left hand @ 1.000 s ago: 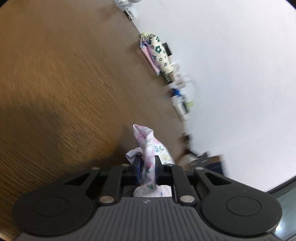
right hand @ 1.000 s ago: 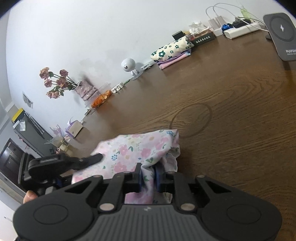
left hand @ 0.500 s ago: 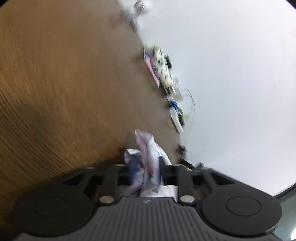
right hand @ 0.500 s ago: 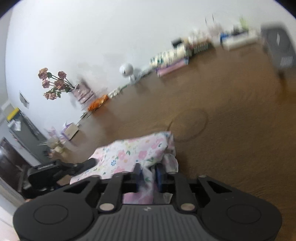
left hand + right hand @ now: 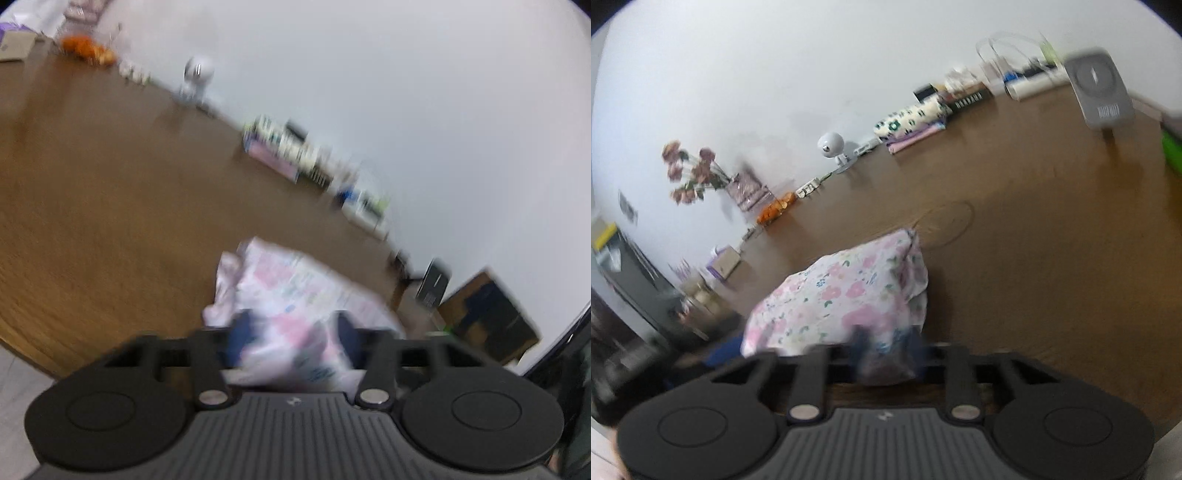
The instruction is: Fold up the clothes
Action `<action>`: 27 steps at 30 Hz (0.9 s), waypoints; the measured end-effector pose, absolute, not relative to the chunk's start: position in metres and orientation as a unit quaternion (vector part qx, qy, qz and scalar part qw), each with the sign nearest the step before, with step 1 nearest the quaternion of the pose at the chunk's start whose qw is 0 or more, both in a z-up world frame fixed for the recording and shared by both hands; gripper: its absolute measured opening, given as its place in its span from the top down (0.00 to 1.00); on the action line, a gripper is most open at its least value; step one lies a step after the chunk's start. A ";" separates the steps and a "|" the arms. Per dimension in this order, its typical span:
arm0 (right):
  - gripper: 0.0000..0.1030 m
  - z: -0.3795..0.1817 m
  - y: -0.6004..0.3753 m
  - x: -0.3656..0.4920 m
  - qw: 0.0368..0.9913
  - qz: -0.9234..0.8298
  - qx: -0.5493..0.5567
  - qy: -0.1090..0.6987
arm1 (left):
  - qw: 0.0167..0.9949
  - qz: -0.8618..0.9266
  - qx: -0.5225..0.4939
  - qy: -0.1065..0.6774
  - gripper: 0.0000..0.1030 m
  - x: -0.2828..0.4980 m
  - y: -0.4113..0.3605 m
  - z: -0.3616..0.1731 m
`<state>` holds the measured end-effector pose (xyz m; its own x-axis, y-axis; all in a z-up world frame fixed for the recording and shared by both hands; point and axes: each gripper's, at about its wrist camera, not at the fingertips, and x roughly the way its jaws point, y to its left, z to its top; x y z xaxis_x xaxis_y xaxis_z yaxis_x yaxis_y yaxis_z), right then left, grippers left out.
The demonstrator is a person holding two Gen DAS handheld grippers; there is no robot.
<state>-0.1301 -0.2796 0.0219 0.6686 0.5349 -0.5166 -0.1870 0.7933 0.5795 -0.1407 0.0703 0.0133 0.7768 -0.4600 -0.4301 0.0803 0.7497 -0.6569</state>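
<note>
Both hand-held grippers have let their jaws spread: the left hand-held gripper (image 5: 291,334) now stands wide around a bunched fold of the floral garment (image 5: 849,291), where a second ago it pinched it tight, and the right hand-held gripper (image 5: 886,350) has also parted, cloth lying loosely between its fingers. The garment rests as a compact folded bundle on the brown desk (image 5: 1034,240), no longer stretched between the two tools. By my reading, a fold has just been laid down and released. Motion blur smears both views, so whether any fingertip still touches fabric is hard to tell. A stack of folded clothes (image 5: 912,122) sits well apart by the wall.
</note>
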 end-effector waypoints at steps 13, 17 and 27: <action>0.87 0.016 -0.276 -0.130 0.879 0.206 0.242 0.355 | 0.889 -0.151 -0.295 0.316 0.78 -0.133 0.063 0.007; 0.87 0.021 -0.277 -0.131 0.883 0.208 0.231 0.350 | 0.894 -0.150 -0.283 0.315 0.64 -0.132 0.065 0.011; 0.59 0.029 -0.282 -0.089 0.887 0.219 0.220 0.342 | 0.865 -0.157 -0.300 0.370 0.36 -0.099 0.063 0.006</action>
<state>-0.0890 -0.2816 0.0291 0.6696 0.5391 -0.5109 -0.2374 0.8072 0.5405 -0.0989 0.0629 0.0061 0.6772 -0.4938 -0.5455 0.0497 0.7703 -0.6357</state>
